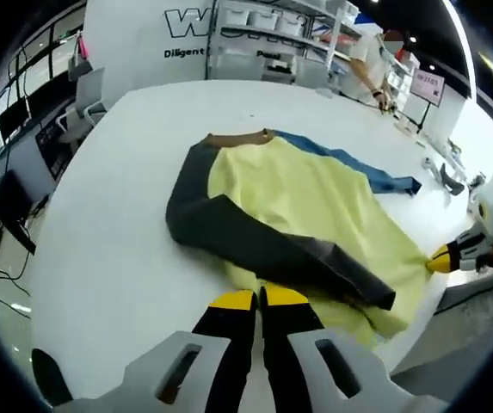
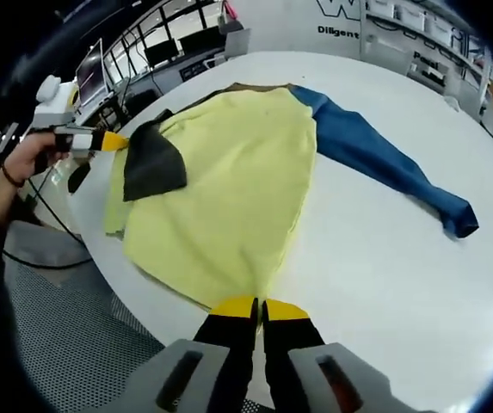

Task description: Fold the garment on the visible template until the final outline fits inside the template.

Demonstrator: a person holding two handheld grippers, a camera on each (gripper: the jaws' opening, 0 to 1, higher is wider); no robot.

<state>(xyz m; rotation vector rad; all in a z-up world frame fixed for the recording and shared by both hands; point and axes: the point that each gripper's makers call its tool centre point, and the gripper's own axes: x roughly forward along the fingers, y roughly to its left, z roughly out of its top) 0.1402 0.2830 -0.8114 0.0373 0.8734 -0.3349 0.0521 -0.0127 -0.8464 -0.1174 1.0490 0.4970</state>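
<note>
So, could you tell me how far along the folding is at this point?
Done: the grey sleeve is folded across the yellow body. In hand: both grippers, left and right, are shut on the hem, one at each bottom corner. Left: the blue sleeve lies spread out on the white table, and the body is at full length. I can't make out a template.
</note>
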